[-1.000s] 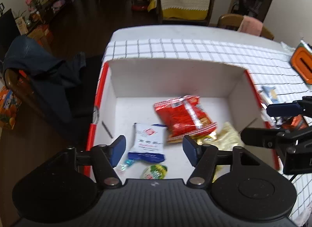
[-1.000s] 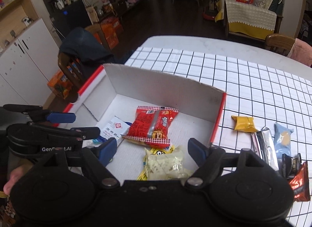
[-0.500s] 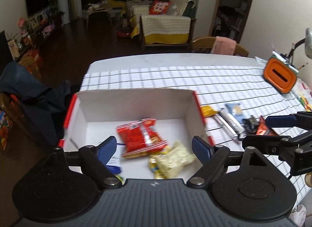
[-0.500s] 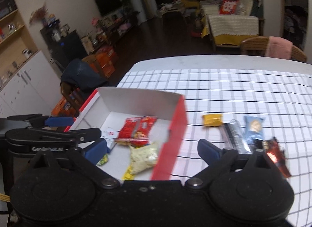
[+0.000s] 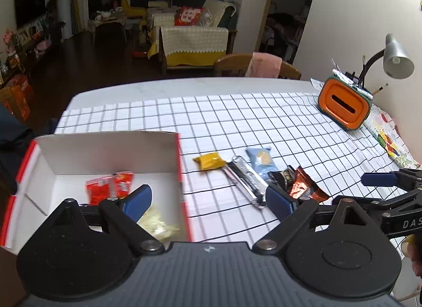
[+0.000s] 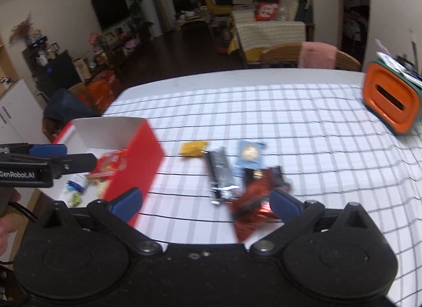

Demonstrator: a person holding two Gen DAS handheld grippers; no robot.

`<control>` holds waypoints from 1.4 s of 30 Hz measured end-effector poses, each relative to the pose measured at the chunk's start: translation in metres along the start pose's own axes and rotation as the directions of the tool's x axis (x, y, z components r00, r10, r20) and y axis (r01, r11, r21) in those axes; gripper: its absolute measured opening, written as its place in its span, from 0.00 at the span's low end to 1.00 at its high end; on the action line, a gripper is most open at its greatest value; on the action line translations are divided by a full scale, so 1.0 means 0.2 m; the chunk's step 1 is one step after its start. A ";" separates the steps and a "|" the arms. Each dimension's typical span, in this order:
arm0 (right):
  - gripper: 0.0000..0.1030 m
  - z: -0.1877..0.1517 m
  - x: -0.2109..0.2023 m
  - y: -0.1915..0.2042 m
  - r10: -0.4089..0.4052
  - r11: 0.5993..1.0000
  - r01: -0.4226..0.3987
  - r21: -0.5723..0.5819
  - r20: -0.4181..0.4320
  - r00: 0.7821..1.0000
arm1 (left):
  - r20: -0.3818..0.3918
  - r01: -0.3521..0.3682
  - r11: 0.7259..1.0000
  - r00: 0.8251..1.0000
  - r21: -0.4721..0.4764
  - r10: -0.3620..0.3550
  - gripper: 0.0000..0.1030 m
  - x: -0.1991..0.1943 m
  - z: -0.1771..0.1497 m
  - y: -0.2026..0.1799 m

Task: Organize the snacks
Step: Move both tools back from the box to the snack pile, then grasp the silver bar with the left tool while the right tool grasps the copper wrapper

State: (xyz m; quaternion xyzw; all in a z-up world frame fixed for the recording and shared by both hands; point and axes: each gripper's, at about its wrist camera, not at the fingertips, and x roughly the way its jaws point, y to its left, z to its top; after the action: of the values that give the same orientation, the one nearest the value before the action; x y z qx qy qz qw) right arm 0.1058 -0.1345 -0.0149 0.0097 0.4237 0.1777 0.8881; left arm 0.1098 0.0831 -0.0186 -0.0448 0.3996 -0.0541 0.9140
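A red-and-white cardboard box (image 5: 179,154) stands at the table's left with a red packet (image 5: 108,188) and a pale yellow packet (image 5: 158,224) inside. To its right on the checked cloth lie a yellow packet (image 5: 209,161), a silver bar (image 5: 245,179), a light blue packet (image 5: 261,160), a dark packet (image 5: 283,175) and an orange-red foil packet (image 5: 306,188). My left gripper (image 5: 208,201) straddles the box's right wall, its jaws opening and empty. My right gripper (image 6: 207,201) hangs over the silver bar (image 6: 220,172) and foil packet (image 6: 253,204), its jaws opening with nothing gripped.
An orange holder (image 5: 343,106) with pens and a grey desk lamp (image 5: 397,56) stand at the table's far right. A wooden chair with a pink cloth (image 5: 263,65) is behind the table. A chair with a dark jacket (image 6: 66,106) is left of the box.
Both grippers have swung right, from above the box's inside towards the loose snacks on the cloth. Both pairs of jaws have spread wider.
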 end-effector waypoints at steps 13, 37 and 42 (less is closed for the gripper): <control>1.00 -0.07 0.07 -0.36 -0.032 0.996 0.028 -0.089 -0.049 0.998 | -0.095 -0.081 0.997 0.992 0.003 0.081 0.91 0.41 0.11 -0.36; 0.91 -0.09 0.55 -0.47 0.030 0.903 0.080 0.422 -0.248 0.968 | -0.369 -0.270 0.956 0.905 -0.110 0.213 0.91 1.18 0.23 -0.36; 0.91 -0.06 0.62 -0.46 0.006 0.871 0.119 0.477 -0.252 0.968 | -0.394 -0.273 0.956 0.894 -0.103 0.213 0.90 1.25 0.23 -0.35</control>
State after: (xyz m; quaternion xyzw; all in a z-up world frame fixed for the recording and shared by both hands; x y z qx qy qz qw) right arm 0.1960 -0.1830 -0.1313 0.1992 0.5615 0.0386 0.8022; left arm 0.3070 -0.0179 -0.1598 -0.0543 0.5739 0.0846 0.8127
